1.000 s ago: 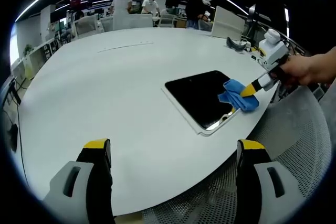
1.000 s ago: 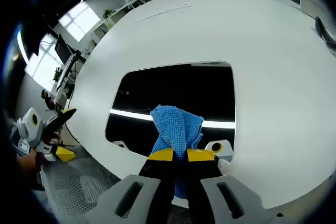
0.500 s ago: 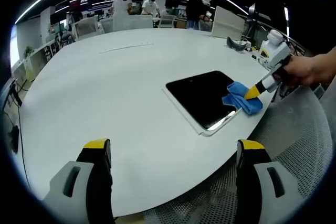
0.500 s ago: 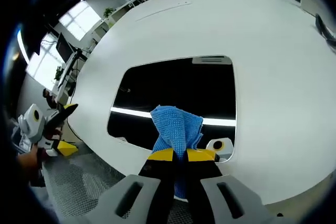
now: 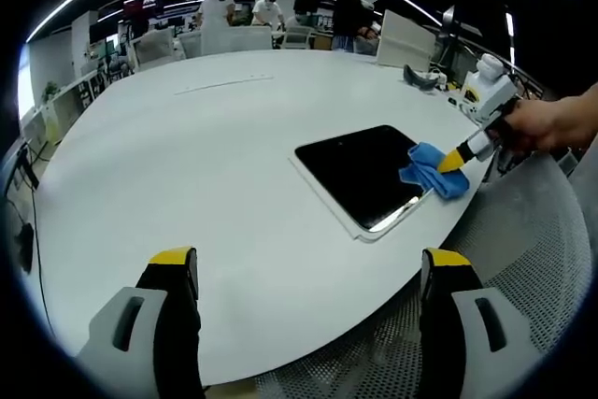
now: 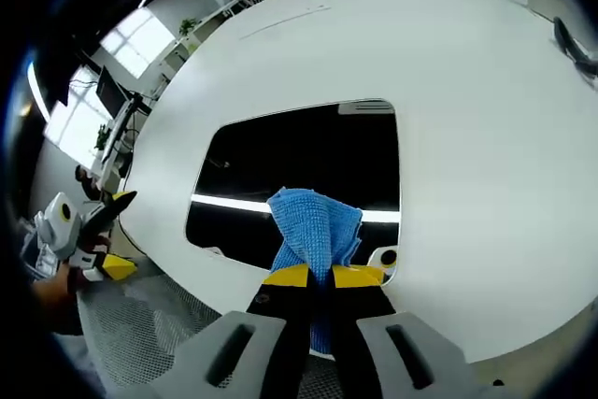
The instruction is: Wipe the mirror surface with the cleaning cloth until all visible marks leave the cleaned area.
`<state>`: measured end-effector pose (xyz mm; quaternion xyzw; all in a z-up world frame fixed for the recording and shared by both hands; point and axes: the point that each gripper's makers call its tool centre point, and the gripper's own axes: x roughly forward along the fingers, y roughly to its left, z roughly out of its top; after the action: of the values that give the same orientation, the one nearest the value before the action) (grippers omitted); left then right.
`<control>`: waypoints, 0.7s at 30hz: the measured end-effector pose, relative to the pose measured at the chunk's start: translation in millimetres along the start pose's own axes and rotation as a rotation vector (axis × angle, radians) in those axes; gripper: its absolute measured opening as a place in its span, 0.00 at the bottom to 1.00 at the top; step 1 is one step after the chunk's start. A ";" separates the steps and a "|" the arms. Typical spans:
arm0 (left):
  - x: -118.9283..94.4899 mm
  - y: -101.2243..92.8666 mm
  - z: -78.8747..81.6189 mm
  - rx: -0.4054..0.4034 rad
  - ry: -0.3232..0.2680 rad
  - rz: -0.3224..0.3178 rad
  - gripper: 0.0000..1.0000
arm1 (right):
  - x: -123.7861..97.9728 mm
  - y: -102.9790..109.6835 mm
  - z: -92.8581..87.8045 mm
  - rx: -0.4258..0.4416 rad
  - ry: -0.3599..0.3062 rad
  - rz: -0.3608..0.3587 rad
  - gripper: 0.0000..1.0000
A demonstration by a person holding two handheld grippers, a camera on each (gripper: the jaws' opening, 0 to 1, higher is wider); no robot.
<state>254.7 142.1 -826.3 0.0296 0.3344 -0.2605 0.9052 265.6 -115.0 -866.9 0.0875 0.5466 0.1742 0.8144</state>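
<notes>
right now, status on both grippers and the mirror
Right gripper shut on blue cloth, pressed on mirror near its edge. Left gripper open, held back over table. Nothing in the way.

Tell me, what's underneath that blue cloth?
The blue cloth, pinched in the right gripper, lies on the dark mirror near its edge. Any marks beneath it are covered, so I cannot tell.

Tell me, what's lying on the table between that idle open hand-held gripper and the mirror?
Nothing. In the left gripper view, bare white table separates the left hand-held gripper from the mirror.
</notes>
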 end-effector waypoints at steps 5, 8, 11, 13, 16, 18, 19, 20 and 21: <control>-0.7 -1.0 1.0 -0.004 -0.003 -0.002 0.98 | -0.7 -2.5 0.1 0.007 -0.003 0.001 0.01; -0.6 -0.9 1.2 -0.007 -0.004 -0.002 0.99 | -2.4 -6.6 0.5 0.010 -0.004 -0.002 0.01; -0.3 -0.9 0.8 -0.007 -0.003 -0.002 0.99 | -4.2 -11.1 0.6 0.017 -0.005 -0.003 0.01; -0.2 -1.1 0.9 -0.005 -0.003 -0.003 0.99 | -5.2 -13.4 0.8 0.021 -0.006 -0.006 0.01; 0.4 0.0 0.1 -0.004 -0.002 -0.001 0.98 | -7.4 -19.0 0.7 0.030 -0.010 -0.011 0.01; 0.5 0.2 -0.1 -0.005 -0.002 -0.002 0.98 | -8.5 -21.9 0.7 0.034 -0.012 -0.013 0.01; 0.2 0.0 0.1 -0.004 -0.002 -0.001 0.98 | -8.7 -22.4 0.7 0.034 -0.012 -0.014 0.01; 0.1 -0.1 0.2 -0.004 -0.002 -0.001 0.98 | -8.8 -22.9 0.8 0.035 -0.012 -0.015 0.01; -0.1 -0.3 0.5 -0.005 -0.002 -0.002 0.98 | -8.8 -23.0 0.9 0.035 -0.012 -0.015 0.01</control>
<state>254.8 141.8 -825.8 0.0268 0.3339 -0.2607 0.9054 267.7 -139.6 -866.7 0.0985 0.5453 0.1582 0.8172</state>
